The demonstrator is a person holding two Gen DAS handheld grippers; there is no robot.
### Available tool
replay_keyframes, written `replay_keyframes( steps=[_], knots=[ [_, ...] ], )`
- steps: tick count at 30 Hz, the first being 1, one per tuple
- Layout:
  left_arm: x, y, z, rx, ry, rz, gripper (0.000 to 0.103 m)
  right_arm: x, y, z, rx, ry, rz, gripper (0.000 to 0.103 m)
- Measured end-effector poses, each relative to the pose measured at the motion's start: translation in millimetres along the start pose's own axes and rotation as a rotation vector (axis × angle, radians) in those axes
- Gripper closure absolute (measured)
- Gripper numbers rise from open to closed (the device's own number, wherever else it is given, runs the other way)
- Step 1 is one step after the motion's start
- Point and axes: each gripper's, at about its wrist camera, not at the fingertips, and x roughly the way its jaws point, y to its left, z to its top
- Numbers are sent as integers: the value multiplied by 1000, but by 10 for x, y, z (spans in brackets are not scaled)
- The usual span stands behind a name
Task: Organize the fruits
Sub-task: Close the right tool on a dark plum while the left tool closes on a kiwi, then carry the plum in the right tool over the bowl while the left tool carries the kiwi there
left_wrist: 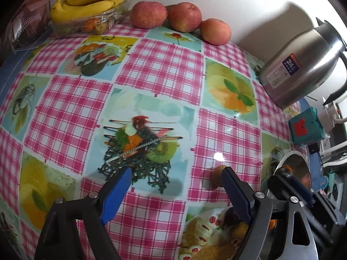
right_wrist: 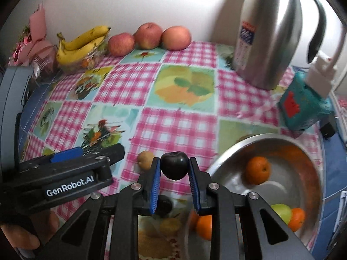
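R fingers [right_wrist: 174, 169] tight on dark plum [right_wrist: 174, 165]

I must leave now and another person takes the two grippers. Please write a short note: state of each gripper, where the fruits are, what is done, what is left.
Right gripper: shut on a dark round plum, held above the checked tablecloth, left of the round steel bowl.
Left gripper: open, empty, over the cloth; a small brown fruit lies by its right finger.
Done: two oranges and a green fruit are in the bowl.
Left: the plum, the brown fruit, another dark fruit and an orange below the right gripper. Red apples and yellow bananas sit at the wall.
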Motion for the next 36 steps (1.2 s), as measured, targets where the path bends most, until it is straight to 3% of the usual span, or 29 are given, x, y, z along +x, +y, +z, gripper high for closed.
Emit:
replay_keyframes(
  steps=[10, 23, 29, 36],
  knots=[
    [136, -276, -68, 68, 10, -34, 26, -214, -403, 15, 105, -49, -12, 76],
    [227, -471, -137, 134, 0, -24, 56, -199, -560, -29, 131, -40, -3, 76],
    [243, -567, -147, 171, -3, -36, 75, -213, -596, -27, 144, -42, 5, 76],
    [166, -557, -135, 171, -17, -40, 75, -195, -599, -31, 144, -36, -1, 76]
  ],
)
